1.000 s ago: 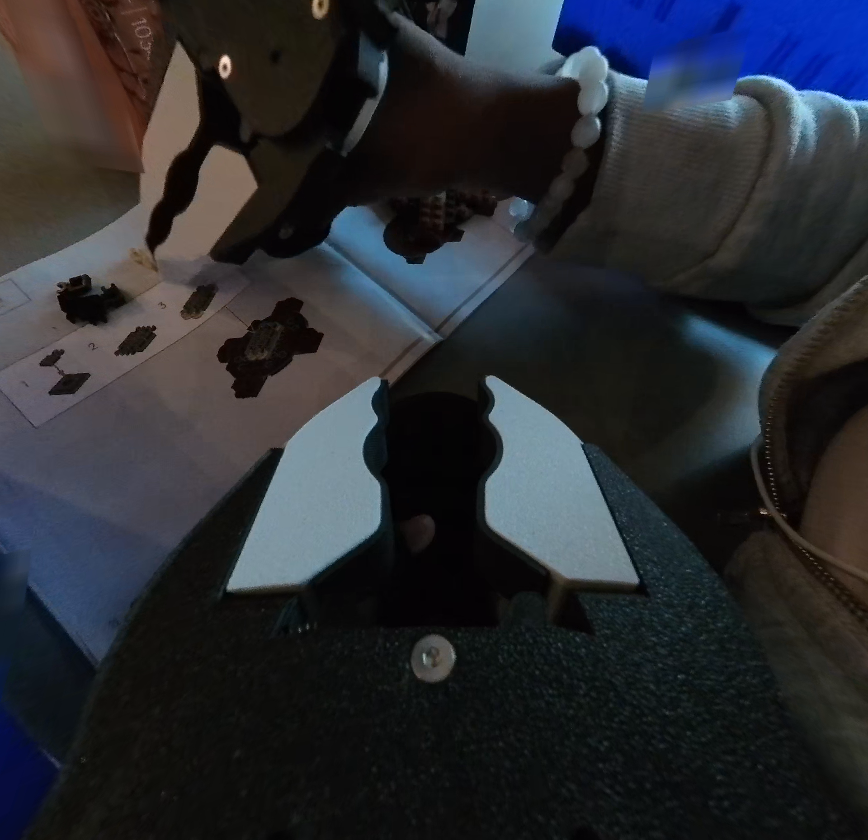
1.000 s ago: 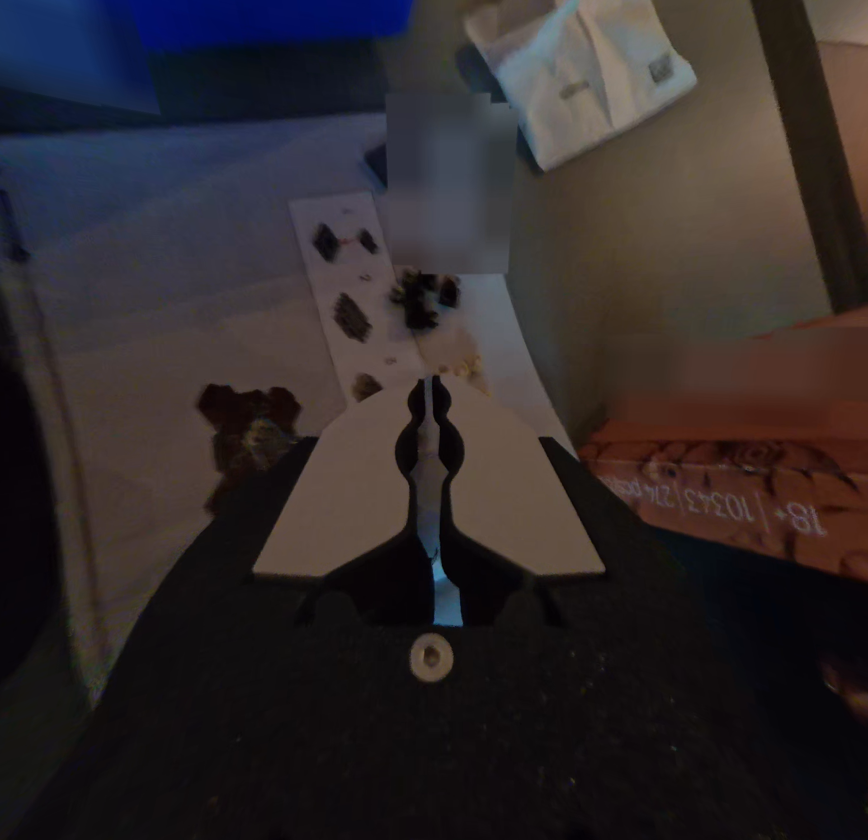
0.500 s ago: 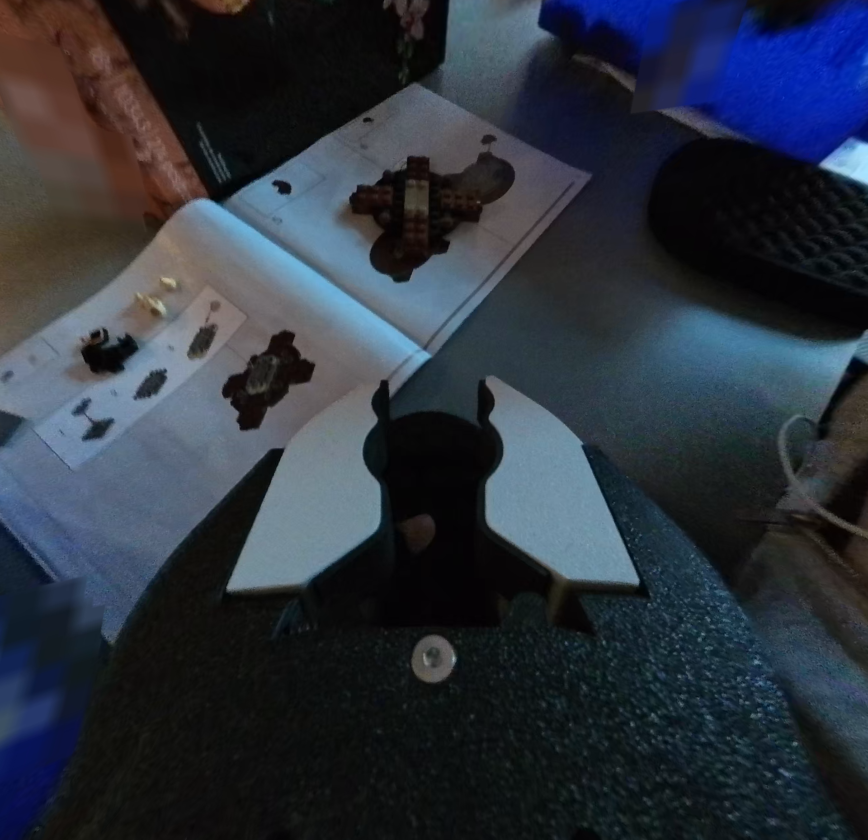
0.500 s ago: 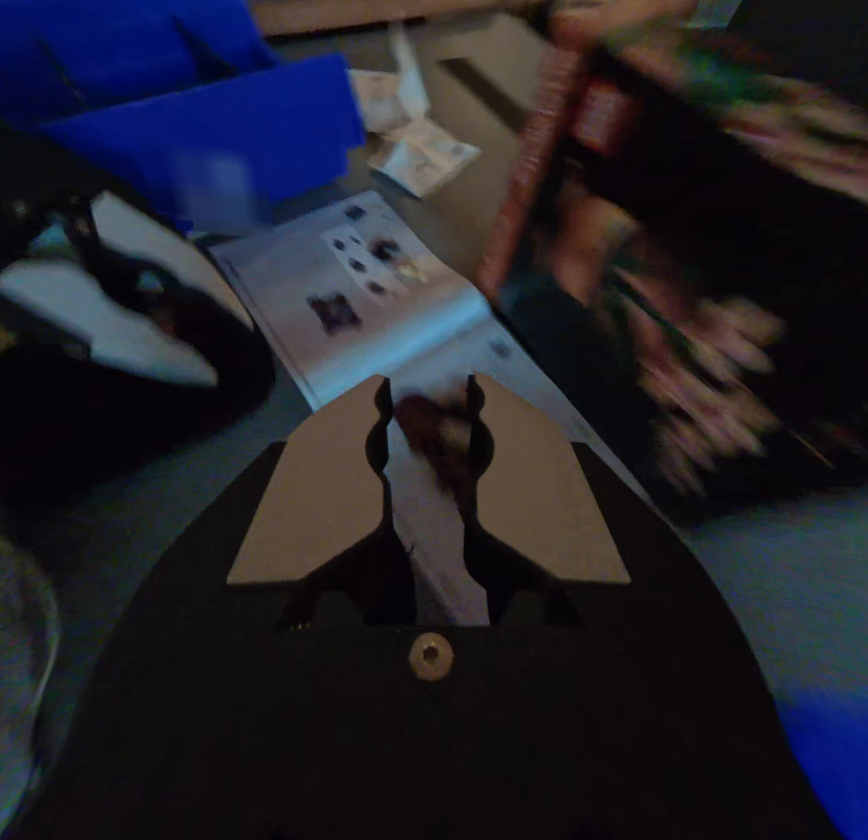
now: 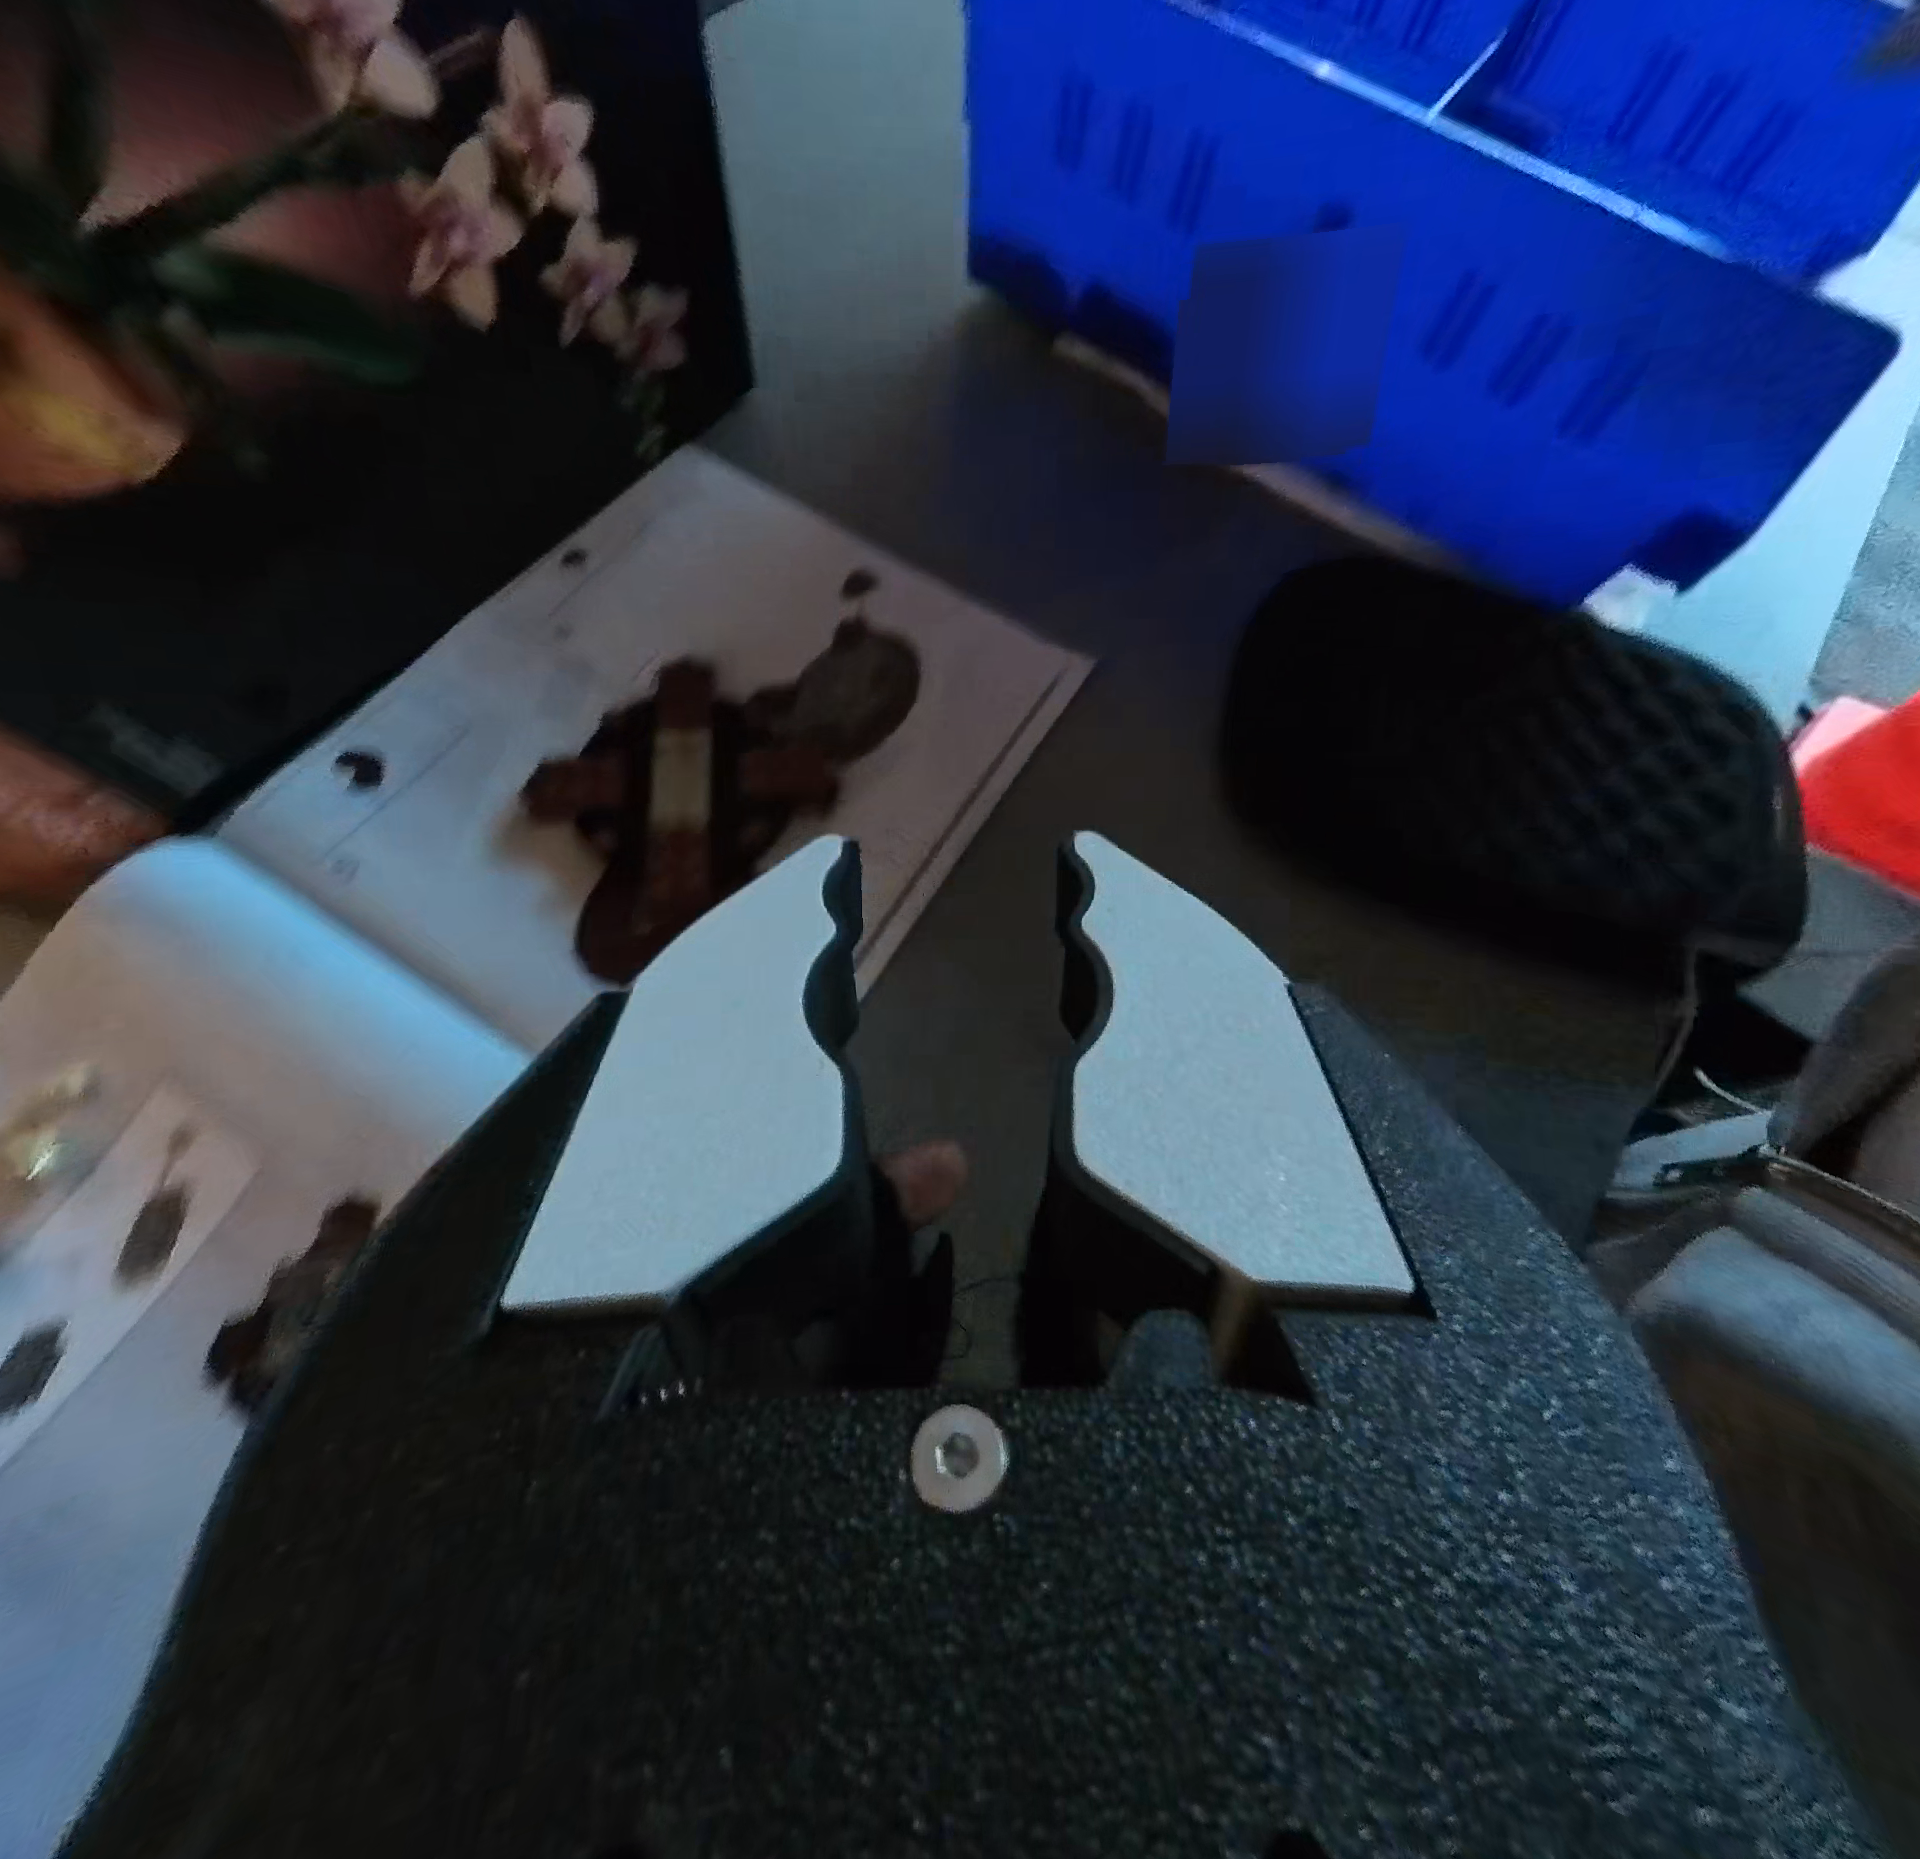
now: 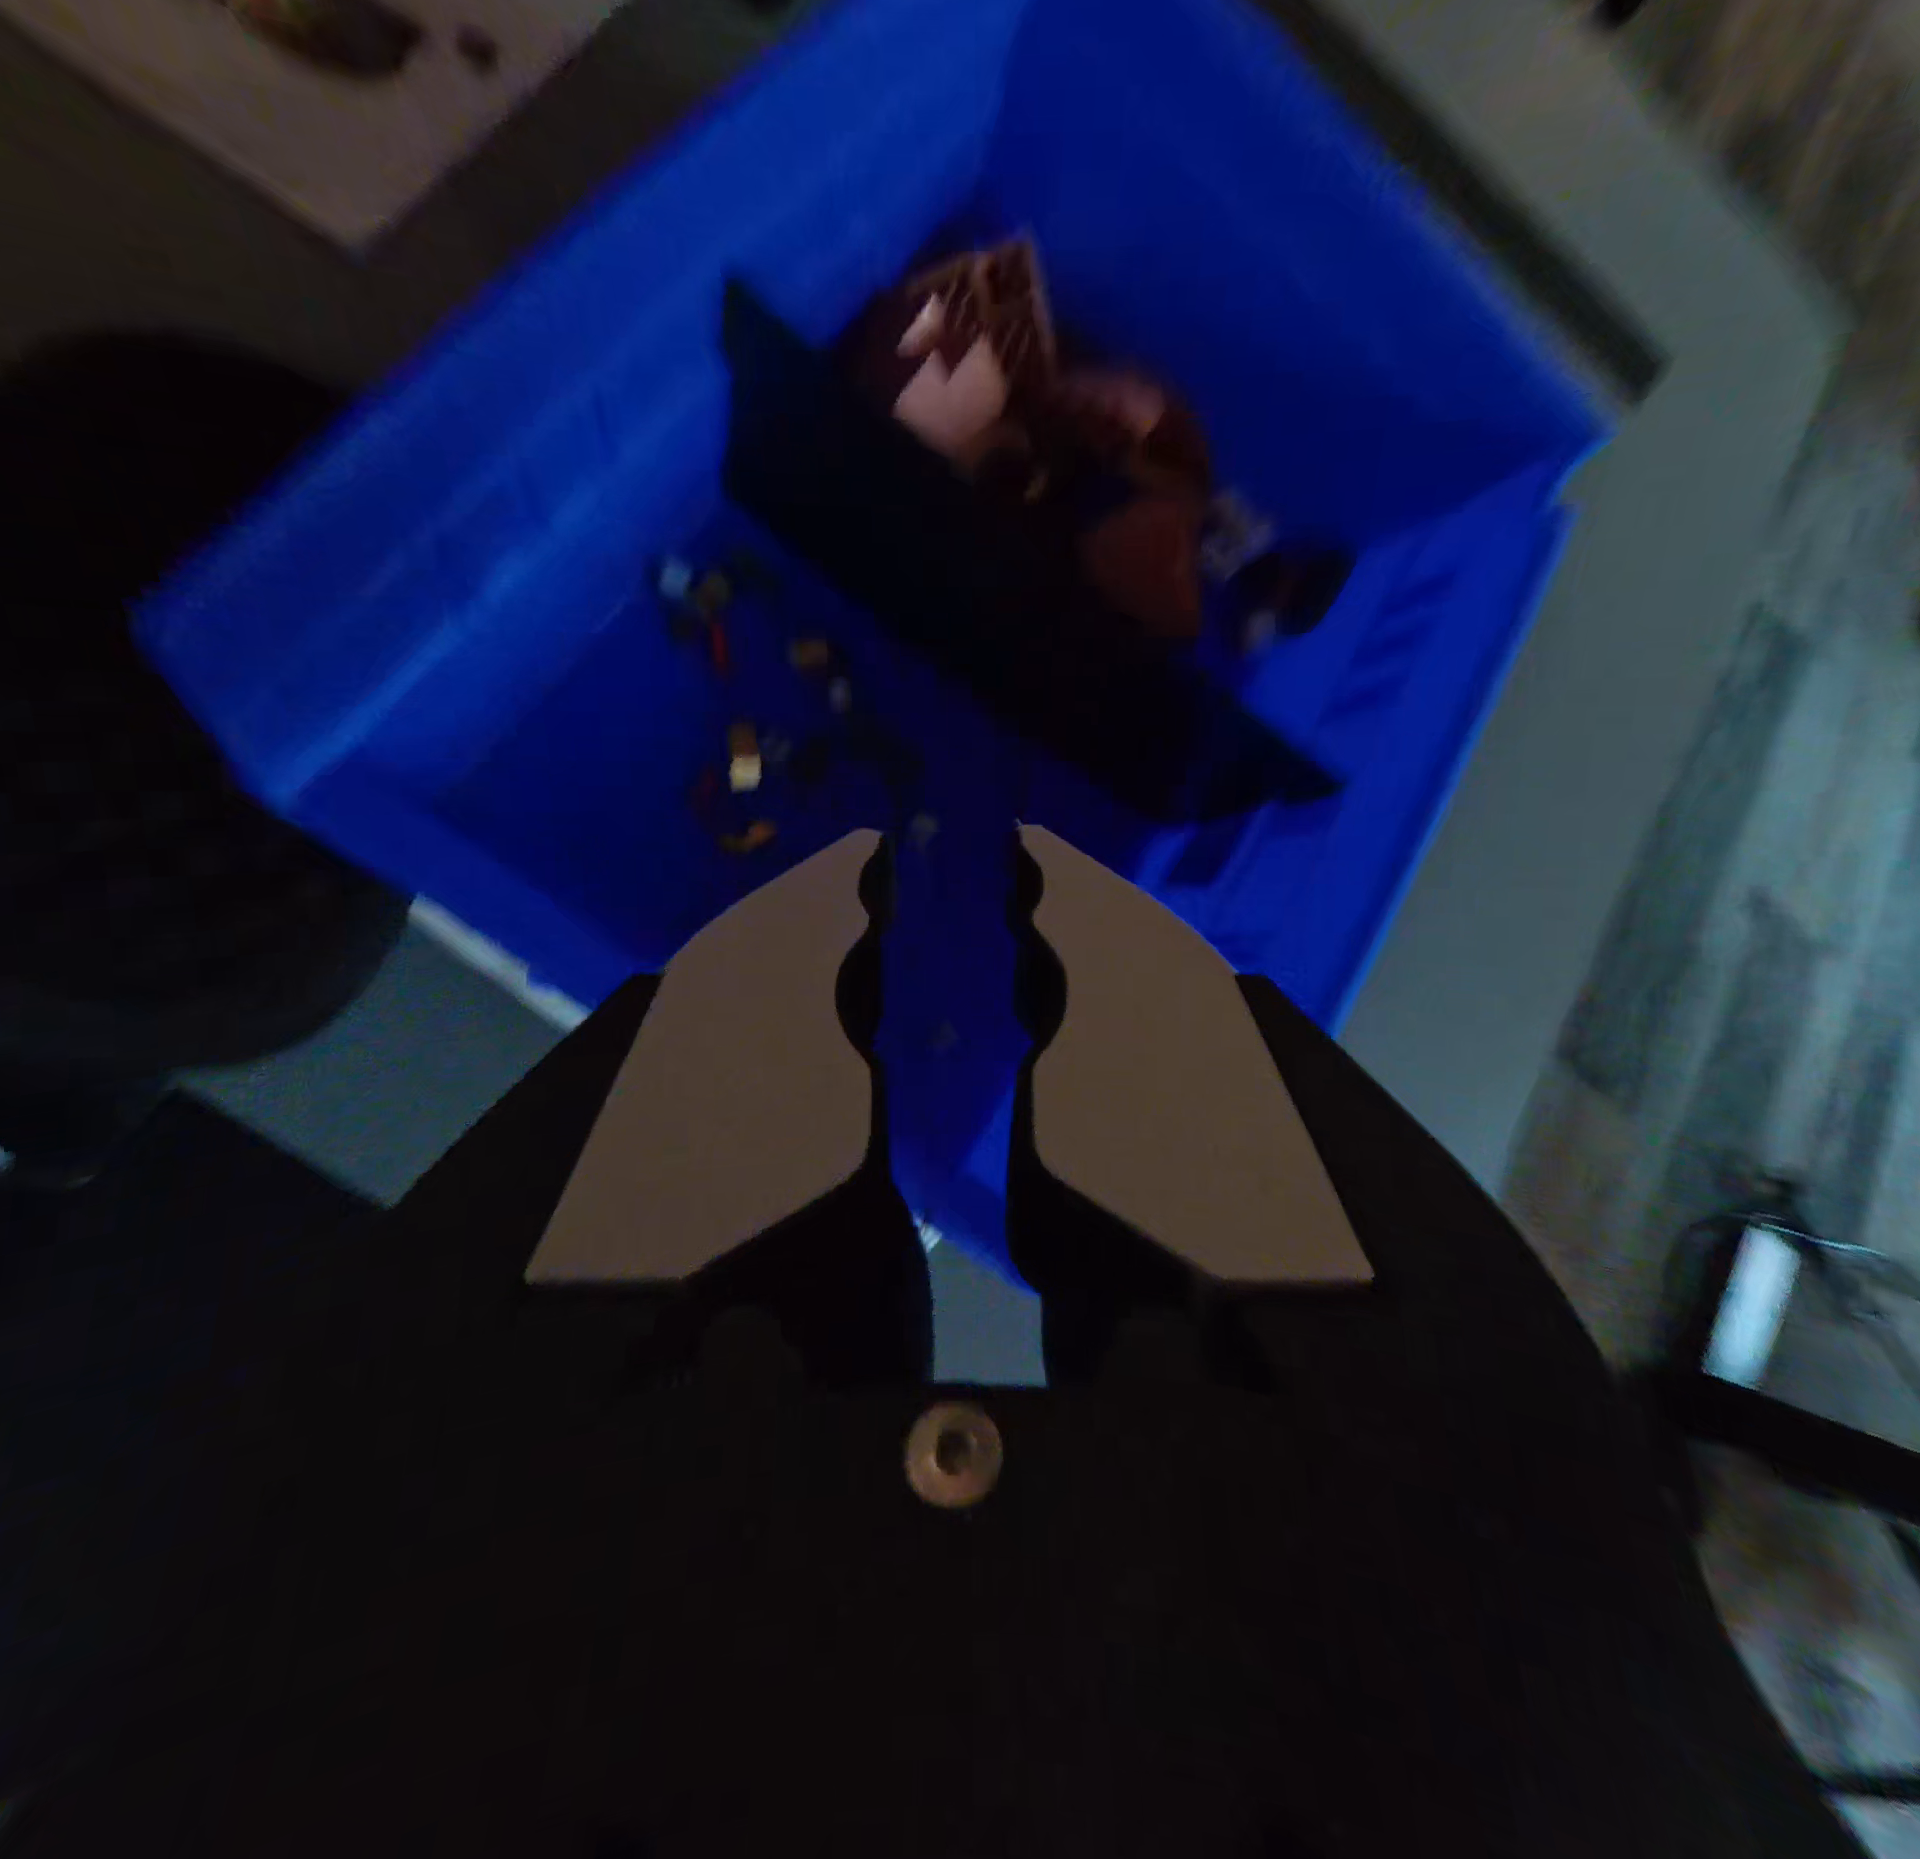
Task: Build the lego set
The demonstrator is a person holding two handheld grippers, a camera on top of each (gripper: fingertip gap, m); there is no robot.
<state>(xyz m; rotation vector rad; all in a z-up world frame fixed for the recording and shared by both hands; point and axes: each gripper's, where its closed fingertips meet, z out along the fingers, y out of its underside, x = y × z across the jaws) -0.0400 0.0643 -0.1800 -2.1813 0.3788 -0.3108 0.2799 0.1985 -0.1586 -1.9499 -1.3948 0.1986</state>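
The left gripper [image 5: 958,853] is hovering low over the grey table [image 5: 1049,521], angled forward and slightly downward. Its 2 fingers are standing apart with bare tabletop showing between them; nothing is in the grasp. A fingertip of the person's hand [image 5: 928,1175] is showing behind the jaw base. Just left of the left finger [image 5: 727,1061], an open instruction booklet [image 5: 436,729] is lying flat, and a brown brick assembly [image 5: 675,770] is resting on its right-hand page. A dark box printed with orchid flowers [image 5: 343,282] is standing upright behind the booklet. A black textured case [image 5: 1496,760] is lying to the right of the jaws, and a blue divided bin [image 5: 1455,251] is sitting beyond it. A grey sleeve with a zipper [image 5: 1787,1238] is showing at the right edge.

The right gripper [image 6: 951,838] is pointing steeply downward over the blue divided bin [image 6: 520,521], near its closest wall. Its 2 fingers are standing slightly apart, with only the blue bin surface showing between them; no object is being gripped. The view is motion-blurred. Small loose bricks [image 6: 743,708] are lying in the compartment just ahead of the fingertips. A dark divider [image 6: 935,562] is separating that compartment from a farther 1 containing brown and pink pieces [image 6: 1039,407]. The booklet corner [image 6: 312,95] is showing at upper left, well apart from the jaws.
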